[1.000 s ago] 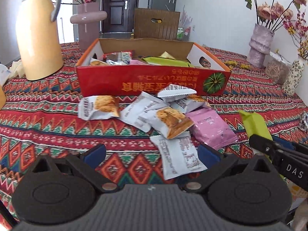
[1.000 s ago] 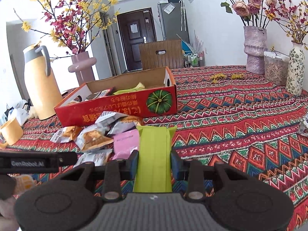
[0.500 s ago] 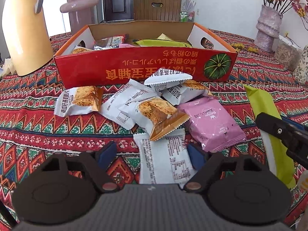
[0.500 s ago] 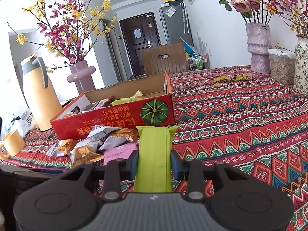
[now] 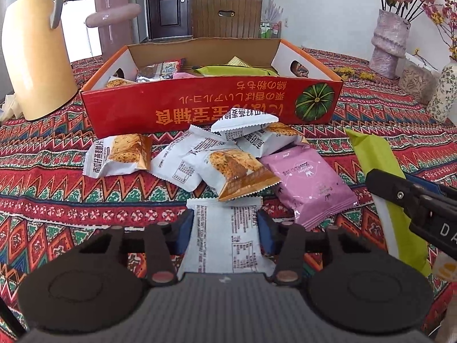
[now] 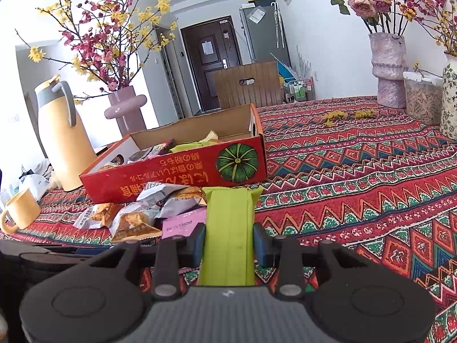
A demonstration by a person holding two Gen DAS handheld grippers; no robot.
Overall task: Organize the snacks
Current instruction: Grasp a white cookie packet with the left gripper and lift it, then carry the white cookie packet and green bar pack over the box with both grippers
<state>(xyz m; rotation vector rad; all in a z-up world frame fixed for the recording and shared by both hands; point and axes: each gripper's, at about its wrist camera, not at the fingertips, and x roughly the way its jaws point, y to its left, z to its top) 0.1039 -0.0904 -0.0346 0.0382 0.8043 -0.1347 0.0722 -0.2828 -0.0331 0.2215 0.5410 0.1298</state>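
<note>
On the patterned cloth in front of a red cardboard box (image 5: 200, 105) lies a pile of snack packets (image 5: 228, 165), with a pink packet (image 5: 308, 183) at its right. My left gripper (image 5: 225, 228) is closing its jaws, and both blue pads touch the sides of the nearest white snack packet (image 5: 225, 254), which lies flat on the cloth. My right gripper (image 6: 228, 243) is shut on a long green snack packet (image 6: 230, 214) and holds it above the table, right of the pile. That green packet (image 5: 374, 154) also shows in the left wrist view. The box (image 6: 171, 177) holds several snacks.
A tall yellow jug (image 5: 31, 51) and a pink vase (image 5: 114, 23) stand left of the box. A yellow mug (image 6: 20, 211) sits at the far left. Vases with flowers (image 6: 388, 71) and a clear storage container (image 6: 422, 100) line the right edge. A wooden chair (image 6: 248, 85) stands behind the table.
My left gripper's jaws went from wide open to closed against the white packet, and it moved slightly forward and down toward the pile. The right gripper kept its hold on the green packet.
</note>
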